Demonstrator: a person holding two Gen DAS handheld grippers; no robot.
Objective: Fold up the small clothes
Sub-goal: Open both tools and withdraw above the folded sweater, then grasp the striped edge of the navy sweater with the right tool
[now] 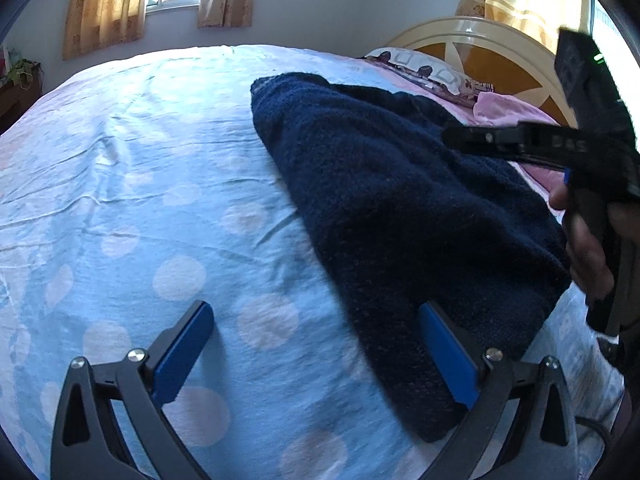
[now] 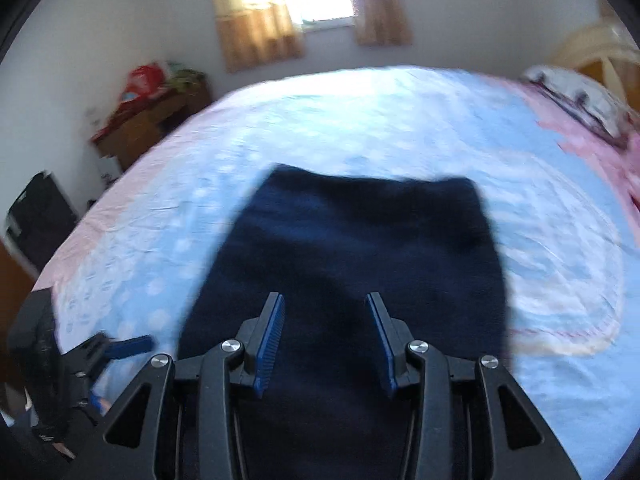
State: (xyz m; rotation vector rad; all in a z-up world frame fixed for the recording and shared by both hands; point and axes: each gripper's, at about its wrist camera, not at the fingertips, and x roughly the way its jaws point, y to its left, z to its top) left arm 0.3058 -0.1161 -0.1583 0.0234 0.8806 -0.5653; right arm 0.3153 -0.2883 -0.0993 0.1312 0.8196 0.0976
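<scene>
Nearest, the left claw (image 1: 316,356) hangs over the bed (image 1: 132,184) with its jaws spread wide and nothing between them; its right pad (image 1: 450,354) lies against the near edge of the knit (image 1: 400,208), the left one (image 1: 184,354) over bare sheet. The right claw (image 2: 325,340) sits over the near part of the knit (image 2: 352,248) with its jaws partly apart — no cloth pinched between the blue pads, which stand clear above the fabric. That view is blurred, so finer contact cannot be told.

The knit is dark navy, folded into a rough rectangle, flat on the pale blue polka-dot sheet, running away from the claws toward the head of the bed. In the left view the right claw and the hand (image 1: 588,248) gripping it show at the right edge, over the knit's far side.

Beyond lie a pink cover (image 1: 504,108), a patterned pillow (image 1: 424,68), then the headboard (image 1: 492,56) — and curtains (image 1: 104,4) at the window.
</scene>
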